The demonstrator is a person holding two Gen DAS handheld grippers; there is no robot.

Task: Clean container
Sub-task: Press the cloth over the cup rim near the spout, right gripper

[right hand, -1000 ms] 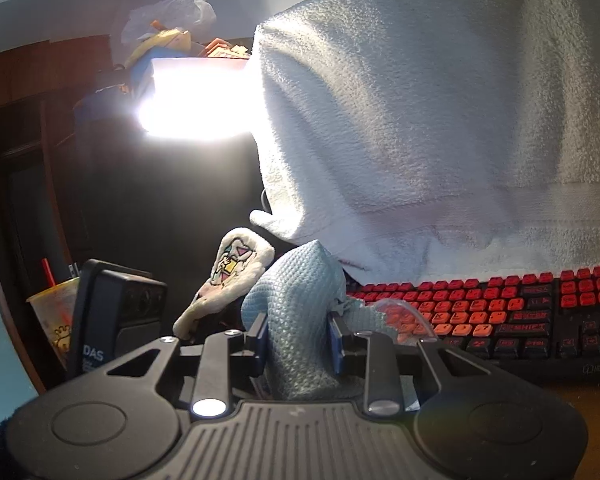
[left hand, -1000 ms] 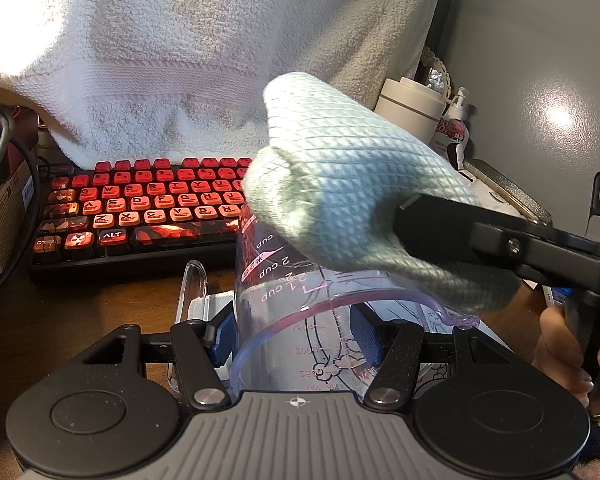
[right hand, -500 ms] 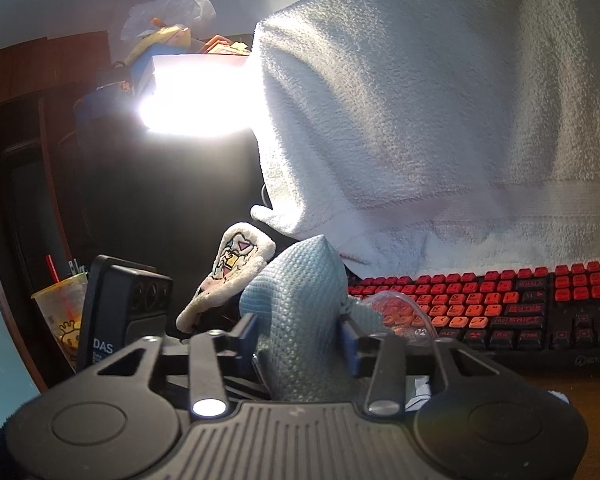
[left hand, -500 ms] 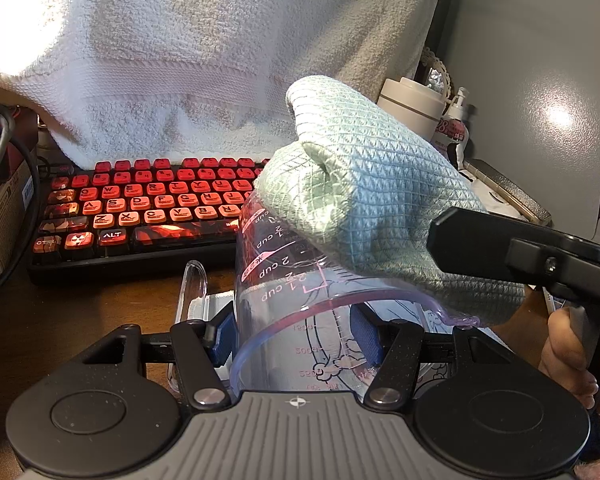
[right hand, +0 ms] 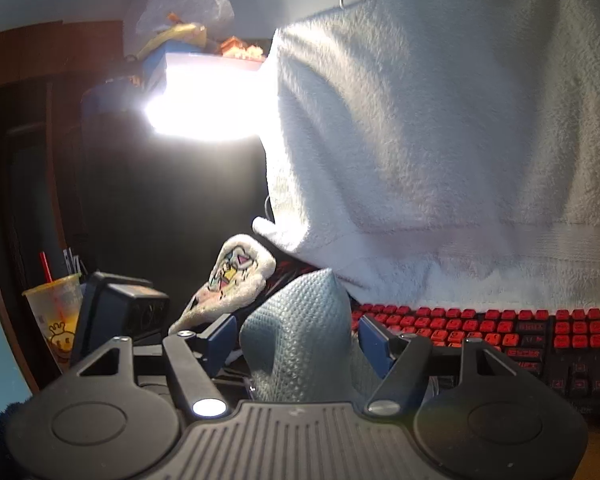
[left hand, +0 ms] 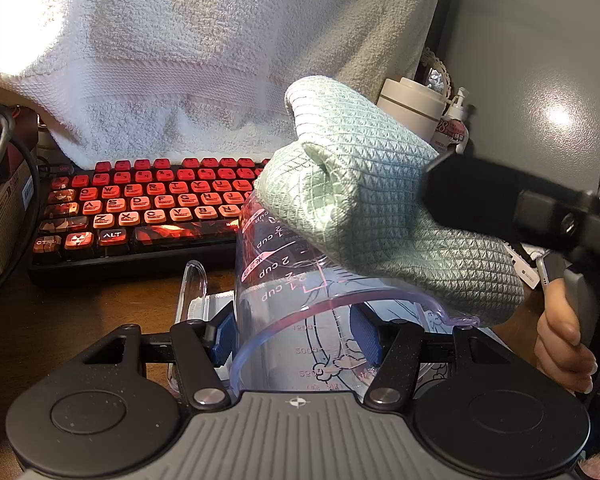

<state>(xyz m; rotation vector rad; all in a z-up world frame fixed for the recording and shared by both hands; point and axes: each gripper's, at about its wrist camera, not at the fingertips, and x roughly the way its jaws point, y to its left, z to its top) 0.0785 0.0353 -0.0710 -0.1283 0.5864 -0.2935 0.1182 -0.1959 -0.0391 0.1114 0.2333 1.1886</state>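
Observation:
A clear plastic measuring cup [left hand: 284,280] with pink cup marks lies tilted between the blue pads of my left gripper [left hand: 296,336], which is shut on its wall near the rim. A pale green waffle-weave cloth [left hand: 364,208] bulges over the cup's rim and spout. In the left wrist view, one black finger [left hand: 480,204] of the right gripper comes in from the right and lies against the cloth. My right gripper [right hand: 296,336] is opening its jaws. The cloth [right hand: 300,320] stands between its pads, with a gap on each side.
A black keyboard [left hand: 148,208] with red keys sits on the wooden desk [left hand: 60,320] behind the cup, under a hanging white towel [left hand: 220,60]. A white jar [left hand: 412,104] and a pump bottle [left hand: 456,120] stand at the back right. A drink cup [right hand: 56,320] stands far left.
The right gripper's jaws have spread apart from the cloth, which has loosened and puffed up. The right gripper drew back slightly to the right. The left gripper and the cup have not moved.

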